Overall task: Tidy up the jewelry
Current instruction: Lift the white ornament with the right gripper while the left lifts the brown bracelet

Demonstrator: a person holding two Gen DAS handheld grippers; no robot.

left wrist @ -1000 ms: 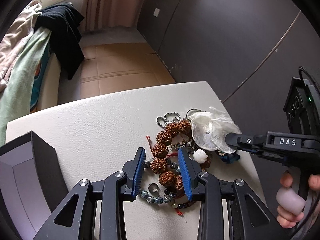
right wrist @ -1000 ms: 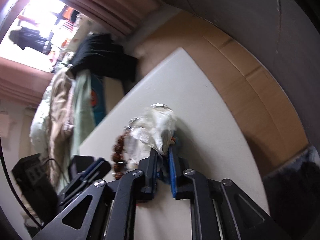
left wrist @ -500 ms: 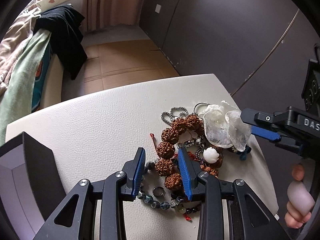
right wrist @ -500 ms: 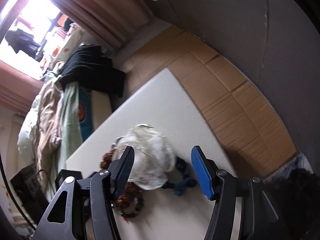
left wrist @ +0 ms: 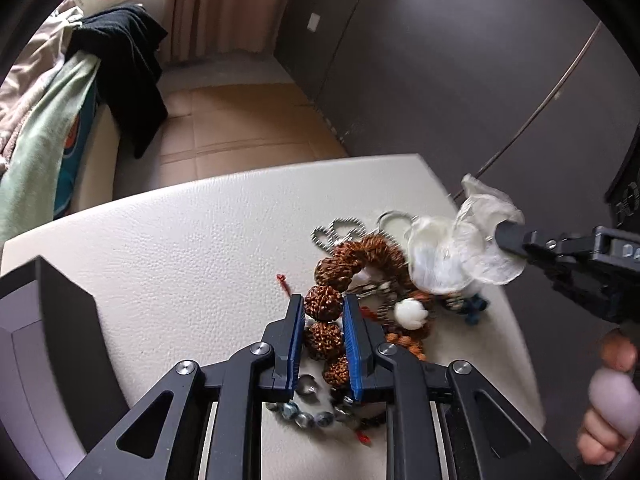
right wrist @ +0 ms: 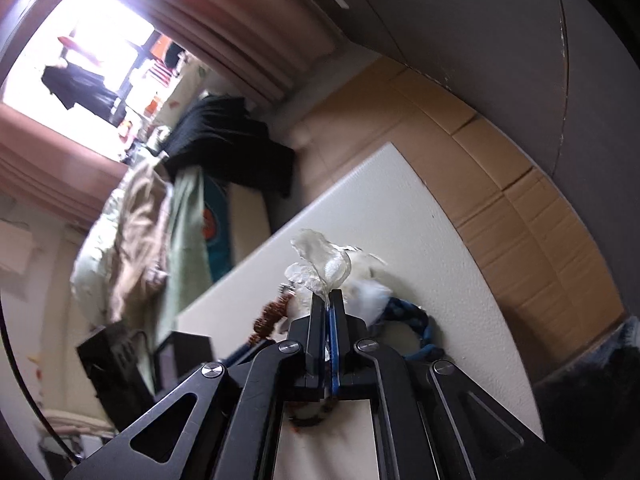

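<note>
A tangle of jewelry lies on the white table (left wrist: 192, 248). My left gripper (left wrist: 323, 308) is shut on the brown seed-bead bracelet (left wrist: 352, 252), its blue pads pressing a bead. A white translucent shell-petal piece (left wrist: 460, 252) is pinched by my right gripper (left wrist: 502, 234), which enters from the right. In the right wrist view my right gripper (right wrist: 330, 296) is shut on that shell piece (right wrist: 320, 264), lifted slightly. A silver chain (left wrist: 336, 230), a white flower bead (left wrist: 409, 312), a blue cord piece (right wrist: 416, 320) and a grey bead bracelet (left wrist: 304, 416) lie in the pile.
A dark open jewelry box (left wrist: 44, 344) stands at the table's left front. Beyond the table's far edge are cardboard floor sheets (left wrist: 224, 128) and a couch with clothes (left wrist: 60, 100). A dark wall (left wrist: 460, 60) runs on the right.
My left gripper has closed on the brown bead bracelet. My right gripper opened half a second ago, then shut on the shell-petal piece and raised it a little.
</note>
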